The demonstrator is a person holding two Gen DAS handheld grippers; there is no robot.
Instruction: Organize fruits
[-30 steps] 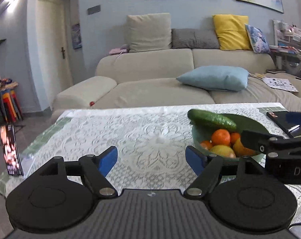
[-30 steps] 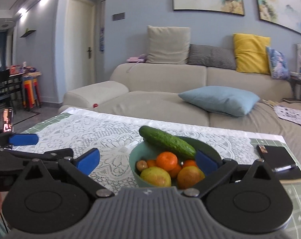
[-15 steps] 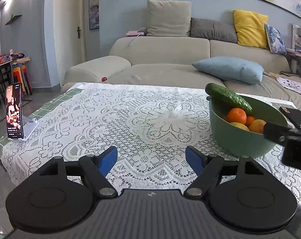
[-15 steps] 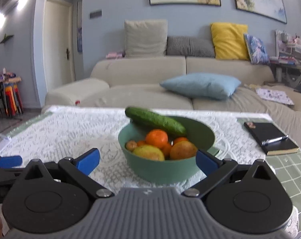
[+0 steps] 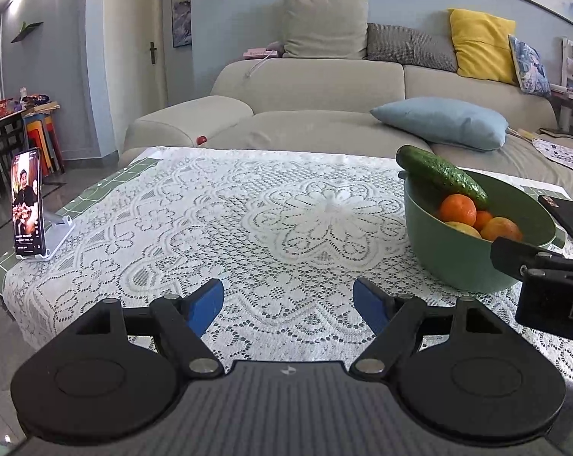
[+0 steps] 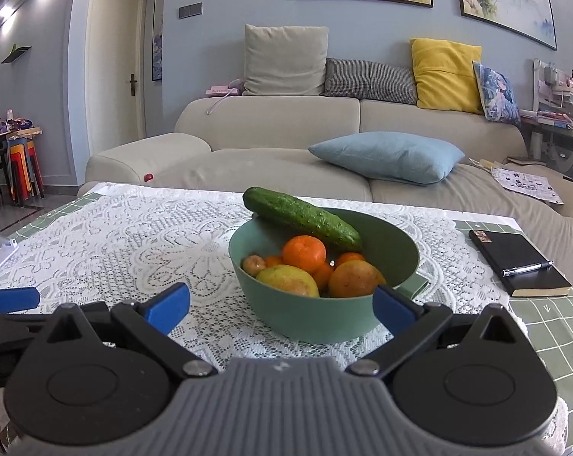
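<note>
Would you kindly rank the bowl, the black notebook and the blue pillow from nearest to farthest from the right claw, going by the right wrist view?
From the right claw:
1. Bowl, directly ahead on the lace cloth, between the open fingers.
2. Black notebook, farther back to the right on the table.
3. Blue pillow, beyond the table, on the sofa.

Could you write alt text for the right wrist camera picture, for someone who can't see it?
A green bowl of fruit, with a cucumber lying across its rim, sits on a lace-covered table just beyond the open, empty jaws of the right gripper. A black notebook with a pen lies to the right, and a beige sofa stands behind.
</note>
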